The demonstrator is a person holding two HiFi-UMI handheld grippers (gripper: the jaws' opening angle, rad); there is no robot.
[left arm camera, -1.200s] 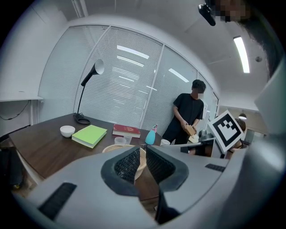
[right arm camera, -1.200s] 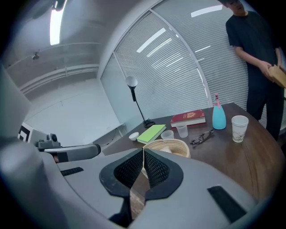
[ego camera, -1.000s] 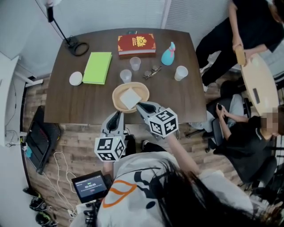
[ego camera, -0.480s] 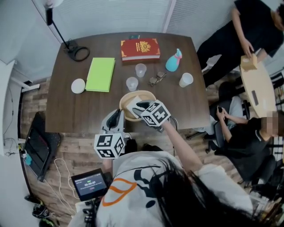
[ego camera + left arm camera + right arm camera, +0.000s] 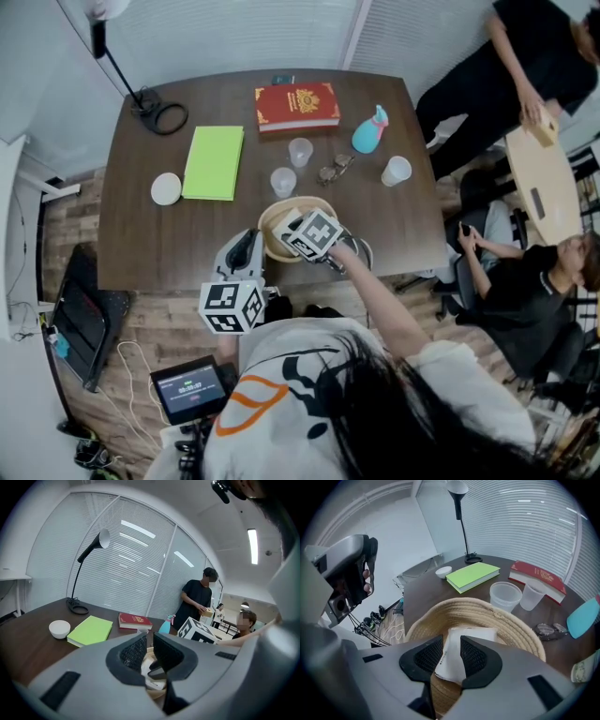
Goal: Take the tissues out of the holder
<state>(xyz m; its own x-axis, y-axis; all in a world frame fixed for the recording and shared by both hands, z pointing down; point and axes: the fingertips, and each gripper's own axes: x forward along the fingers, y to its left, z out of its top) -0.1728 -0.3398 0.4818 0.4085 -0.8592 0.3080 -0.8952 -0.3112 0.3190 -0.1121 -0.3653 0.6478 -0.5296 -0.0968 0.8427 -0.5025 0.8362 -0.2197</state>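
My right tool (image 5: 451, 652) is down in the basket (image 5: 454, 605), near the front edge of the bench (image 5: 150, 234). The tissues (image 5: 471, 641) lie inside the basket, and one end of the white pack sits between the tool's two jaws. The jaws are set narrow on it. I think they are pinching it, but the pack hides the pads, so I am not sure the grip is tight.

My left tool (image 5: 148, 649) waits low by the bench edge, just beside the basket. Its jaws are nearly together and nothing is in them.

To do this step well, I would squeeze a bit more first so the pack does not slip. Then I would lift straight up, slowly, until the pack is over the rim. The basket is light and soft, so it may come up too. If it does, I would press the left tool on the rim to hold it down. The cup (image 5: 505, 595) is close behind, so I would not swing that way.
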